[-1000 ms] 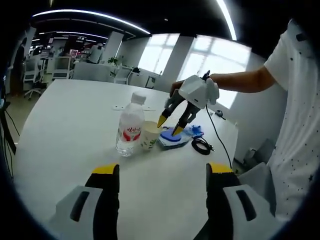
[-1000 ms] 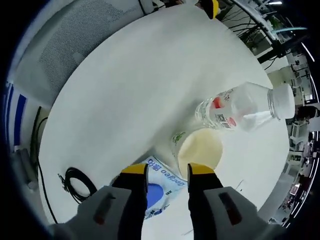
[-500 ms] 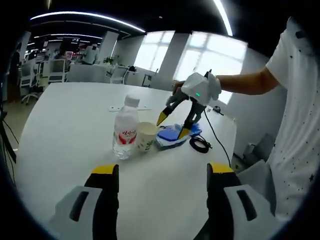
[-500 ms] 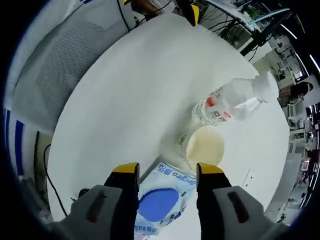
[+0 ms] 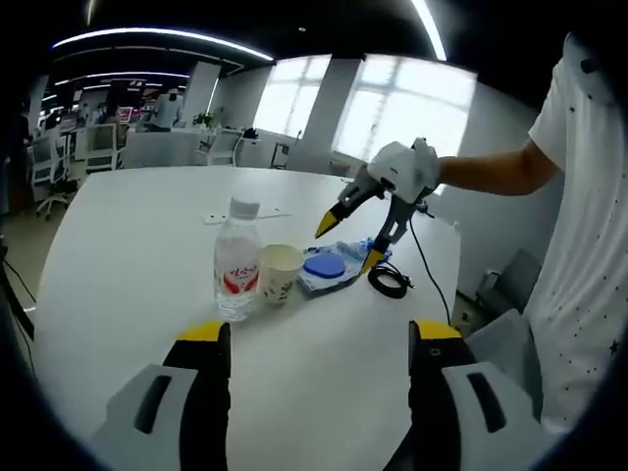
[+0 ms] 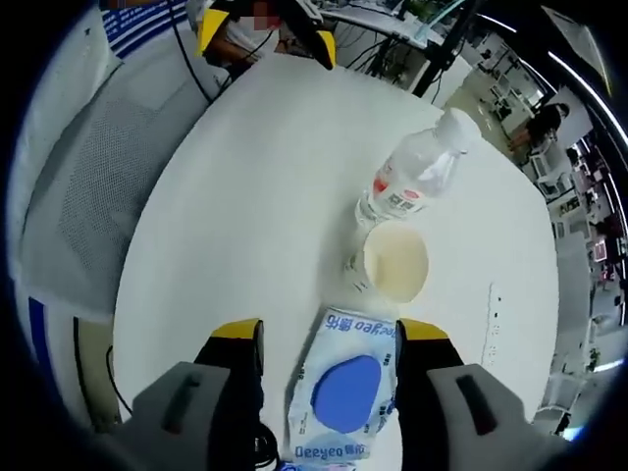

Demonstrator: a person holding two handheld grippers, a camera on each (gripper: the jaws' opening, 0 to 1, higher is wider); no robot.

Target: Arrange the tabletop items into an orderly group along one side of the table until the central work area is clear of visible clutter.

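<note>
While hovering wide open, right claw [image 6: 329, 339] above wipes pack [image 6: 341, 400], holding nothing.

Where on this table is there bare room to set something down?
Bare tabletop spreads wide left of the water bottle and in front of it, up to the left hand-held gripper. It is crowded where bottle, paper cup, wipes pack and coiled cable cluster below the open right hand-held gripper.
</note>
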